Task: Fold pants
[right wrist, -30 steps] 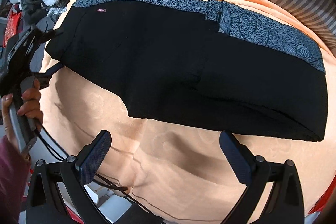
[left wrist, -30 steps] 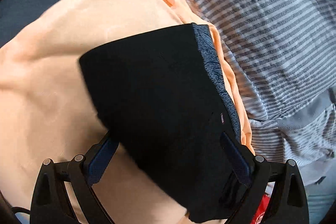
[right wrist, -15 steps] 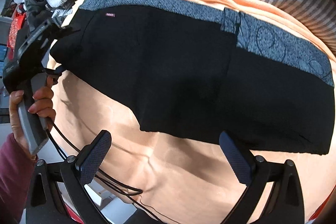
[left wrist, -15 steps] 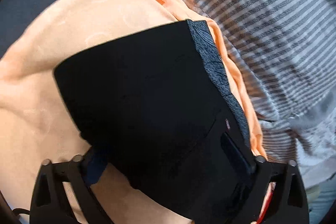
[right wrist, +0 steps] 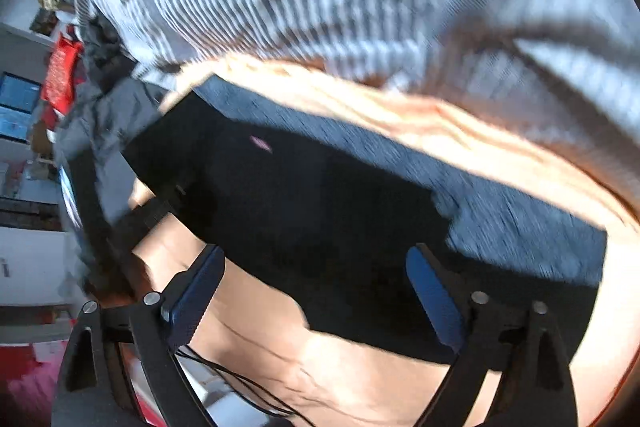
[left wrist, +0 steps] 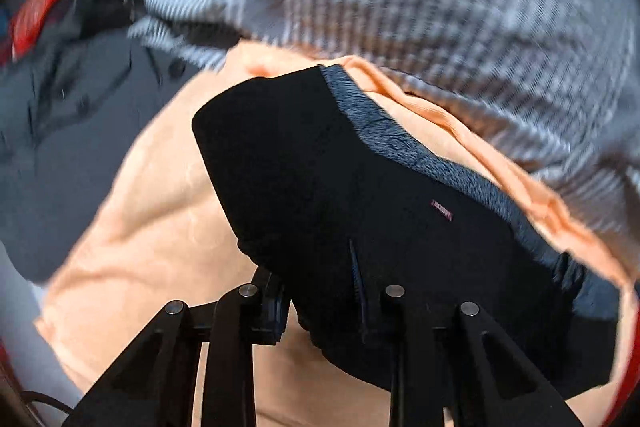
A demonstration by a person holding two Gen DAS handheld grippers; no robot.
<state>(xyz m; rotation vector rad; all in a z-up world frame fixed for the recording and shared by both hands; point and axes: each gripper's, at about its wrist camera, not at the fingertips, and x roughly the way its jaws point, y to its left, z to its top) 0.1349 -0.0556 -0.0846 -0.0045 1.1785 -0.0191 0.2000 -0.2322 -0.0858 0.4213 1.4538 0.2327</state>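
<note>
While closing, left jaws on black pants [left wrist: 360,195].

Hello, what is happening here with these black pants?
A person is folding black pants that lie on an orange cloth, with tongs in each hand. The left tongs are closing on the near edge of the pants; black fabric sits between them. The right tongs stand wide at another part of that edge, just starting to close, not yet pressing. A striped grey blanket lies behind.
</note>
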